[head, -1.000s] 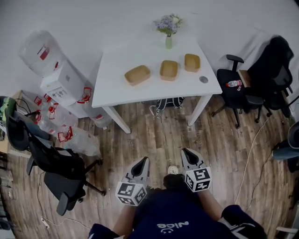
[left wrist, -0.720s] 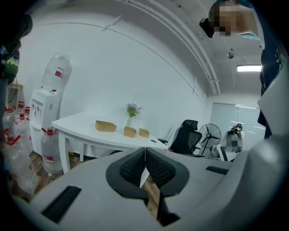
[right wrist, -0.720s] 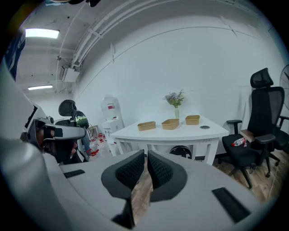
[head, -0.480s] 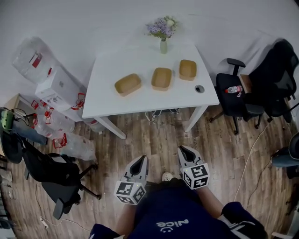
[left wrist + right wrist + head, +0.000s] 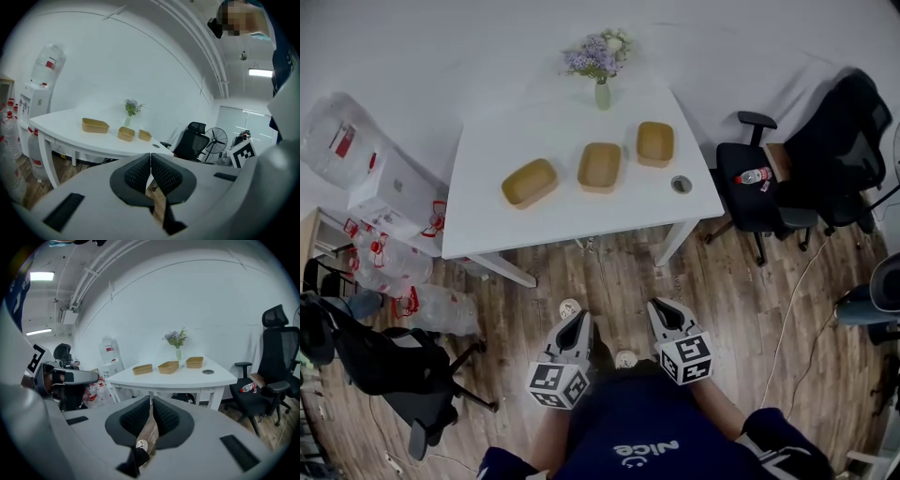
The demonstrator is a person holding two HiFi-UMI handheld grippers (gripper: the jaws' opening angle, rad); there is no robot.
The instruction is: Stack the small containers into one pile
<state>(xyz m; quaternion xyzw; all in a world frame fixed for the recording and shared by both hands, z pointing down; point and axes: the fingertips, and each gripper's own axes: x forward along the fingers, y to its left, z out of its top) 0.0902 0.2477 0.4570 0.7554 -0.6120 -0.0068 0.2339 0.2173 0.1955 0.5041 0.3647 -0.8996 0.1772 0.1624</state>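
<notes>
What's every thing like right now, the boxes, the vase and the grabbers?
Left container: empty, unstacked.
Middle container: empty, unstacked.
Right container: empty, unstacked.
Vase: upright.
Bottle: lying down.
Left gripper: shut, empty.
Right gripper: shut, empty.

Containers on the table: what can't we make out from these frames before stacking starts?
- Left container, middle container, right container: whether each is one container or several already nested. They are too small in the head view, and both gripper views see them side-on.
- Round thing near the table edge: too small to tell a lid from a hole.
- Bottle on the chair: label too small to read.
</notes>
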